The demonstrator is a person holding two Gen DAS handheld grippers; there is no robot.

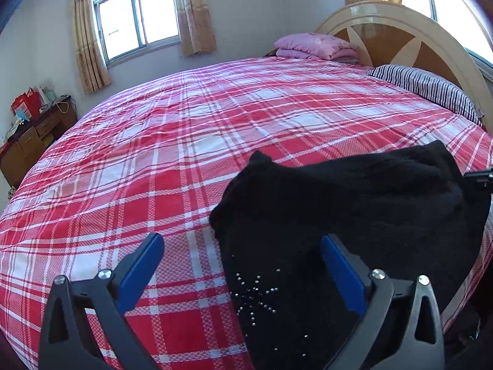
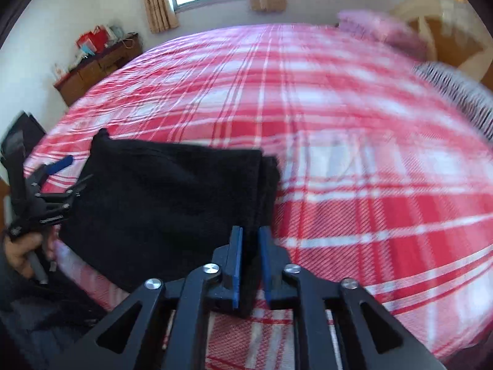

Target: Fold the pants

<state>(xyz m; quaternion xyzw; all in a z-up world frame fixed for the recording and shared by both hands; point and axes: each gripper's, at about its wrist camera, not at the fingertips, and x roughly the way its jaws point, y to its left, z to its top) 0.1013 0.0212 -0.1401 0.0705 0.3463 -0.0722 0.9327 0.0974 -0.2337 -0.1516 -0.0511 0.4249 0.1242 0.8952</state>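
We see black pants [image 2: 160,203] folded at near edge of bed [image 1: 215,117]. Right gripper [image 2: 250,240] pinches fold edge; left gripper [image 1: 242,248] wide open, empty, above pants. We advise keeping layers aligned, pulling smoothly. Right view blurred; near part of pants cut off.

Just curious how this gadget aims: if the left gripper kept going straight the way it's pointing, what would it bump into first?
Probably the black pants. The left gripper is open, tilted down toward the bed, and the pants' near edge lies between its fingers; the plaid bedspread lies beneath. Depth is hard to judge.
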